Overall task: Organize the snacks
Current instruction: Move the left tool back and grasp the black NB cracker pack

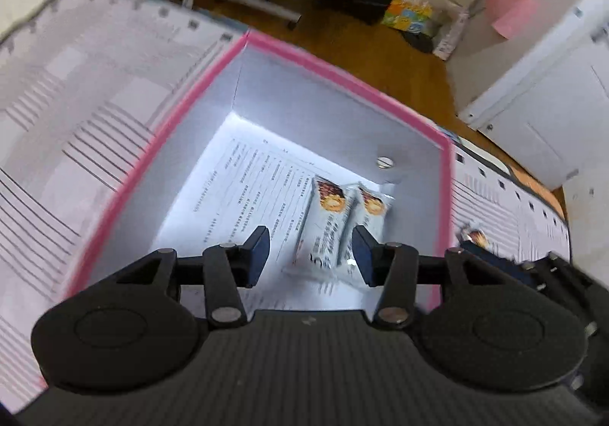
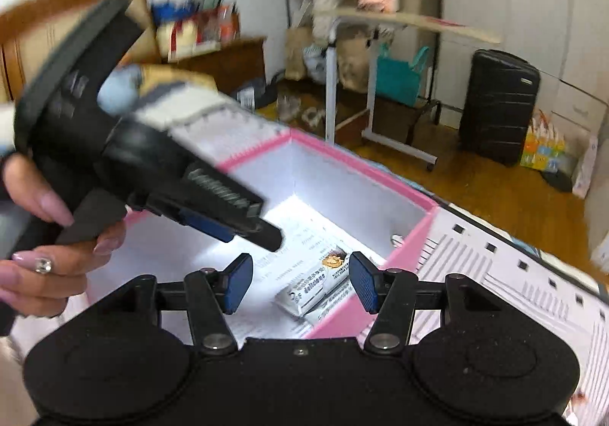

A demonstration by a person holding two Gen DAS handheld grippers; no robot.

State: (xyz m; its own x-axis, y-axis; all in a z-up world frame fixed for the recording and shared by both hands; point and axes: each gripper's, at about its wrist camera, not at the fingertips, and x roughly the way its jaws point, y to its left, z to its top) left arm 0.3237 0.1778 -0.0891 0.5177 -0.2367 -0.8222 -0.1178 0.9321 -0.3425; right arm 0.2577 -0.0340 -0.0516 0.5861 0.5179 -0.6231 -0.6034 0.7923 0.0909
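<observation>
A pink-rimmed box (image 1: 342, 77) with white inner walls stands on a paper-covered surface. Two white snack bars (image 1: 327, 220) lie side by side on its floor near the right wall; they also show in the right wrist view (image 2: 319, 289). My left gripper (image 1: 310, 252) is open and empty, above the box, over the bars. My right gripper (image 2: 300, 283) is open and empty, above the box's near right rim (image 2: 411, 247). The left gripper (image 2: 228, 220) reaches into the box from the left in the right wrist view.
Printed sheets (image 1: 76, 121) cover the surface around the box. Another snack bar (image 1: 475, 235) lies on the sheets to the right of the box. A black suitcase (image 2: 495, 106), a white rolling stand (image 2: 380, 121) and wooden floor lie beyond.
</observation>
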